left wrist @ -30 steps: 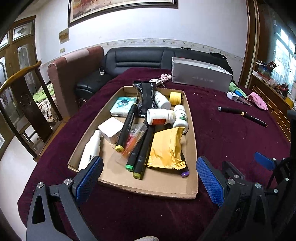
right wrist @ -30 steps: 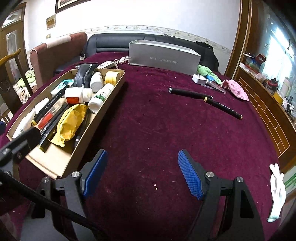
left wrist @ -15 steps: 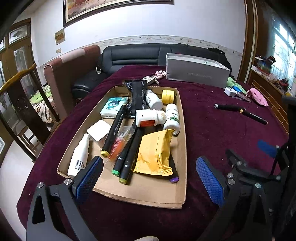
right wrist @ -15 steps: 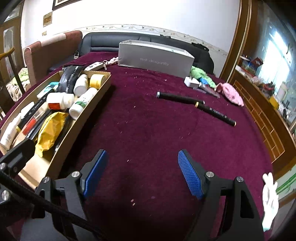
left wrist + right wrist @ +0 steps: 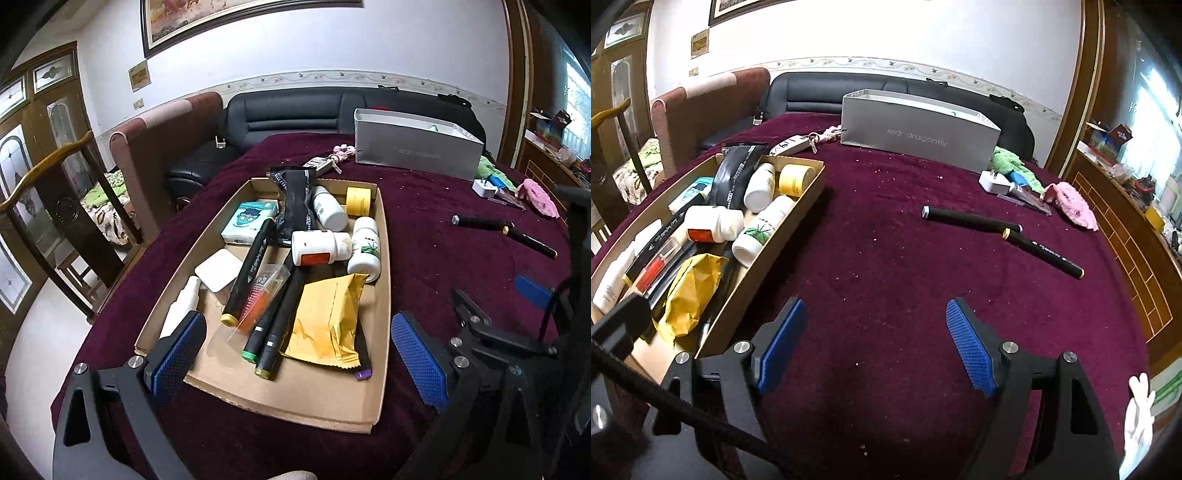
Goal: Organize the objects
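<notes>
A shallow cardboard tray [image 5: 373, 413] [image 5: 812, 181] on the maroon tablecloth holds several things: white pill bottles [image 5: 319, 246], a yellow foil pouch [image 5: 328, 321], black markers [image 5: 248, 271], a black sachet [image 5: 295, 201], a yellow jar [image 5: 358, 201] and a white spray bottle [image 5: 183, 306]. Two black markers [image 5: 971, 219] [image 5: 1043, 253] lie loose on the cloth to the right of the tray. My left gripper [image 5: 295, 350] hangs open over the tray's near end, holding nothing. My right gripper [image 5: 875, 343] stands open above bare cloth, short of the loose markers, and shows at the right in the left wrist view.
A grey open box [image 5: 916, 129] stands at the table's far side. Beside it lie a key fob [image 5: 790, 144], a white charger [image 5: 993, 182], a green cloth [image 5: 1008, 160] and a pink cloth [image 5: 1071, 205]. A black sofa, an armchair [image 5: 162, 147] and a wooden chair [image 5: 48, 184] ring the table.
Both views have shifted: the tray sits a little lower and more central in the left wrist view, and the right gripper has slid right, away from the tray. Both stay open.
</notes>
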Demonstrator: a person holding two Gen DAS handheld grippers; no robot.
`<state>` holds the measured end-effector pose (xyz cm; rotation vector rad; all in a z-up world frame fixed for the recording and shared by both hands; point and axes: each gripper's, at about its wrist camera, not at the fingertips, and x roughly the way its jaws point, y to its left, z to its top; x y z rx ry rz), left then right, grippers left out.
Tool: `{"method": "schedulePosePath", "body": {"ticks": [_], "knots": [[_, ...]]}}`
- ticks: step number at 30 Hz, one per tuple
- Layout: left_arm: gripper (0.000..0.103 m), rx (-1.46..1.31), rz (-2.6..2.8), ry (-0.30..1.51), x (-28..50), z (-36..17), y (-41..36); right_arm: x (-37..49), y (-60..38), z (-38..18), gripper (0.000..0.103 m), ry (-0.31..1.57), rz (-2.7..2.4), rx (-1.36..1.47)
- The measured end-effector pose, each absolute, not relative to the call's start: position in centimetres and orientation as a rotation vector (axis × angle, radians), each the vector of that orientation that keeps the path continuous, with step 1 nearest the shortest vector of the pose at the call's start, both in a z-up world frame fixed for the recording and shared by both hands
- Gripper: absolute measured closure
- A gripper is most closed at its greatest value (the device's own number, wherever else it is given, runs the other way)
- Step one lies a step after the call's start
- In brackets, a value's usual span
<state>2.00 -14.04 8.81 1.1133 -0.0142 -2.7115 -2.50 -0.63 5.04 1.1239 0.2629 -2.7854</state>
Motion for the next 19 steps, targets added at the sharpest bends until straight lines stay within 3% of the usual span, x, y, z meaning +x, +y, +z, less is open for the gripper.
{"method": "schedulePosePath", "body": {"ticks": [19], "knots": [[0.004, 1.105, -2.674, 0.055, 2.2, 8.9, -15.7, -1.4, -0.6, 5.4, 0.024, 0.219, -2.764, 1.114]]}}
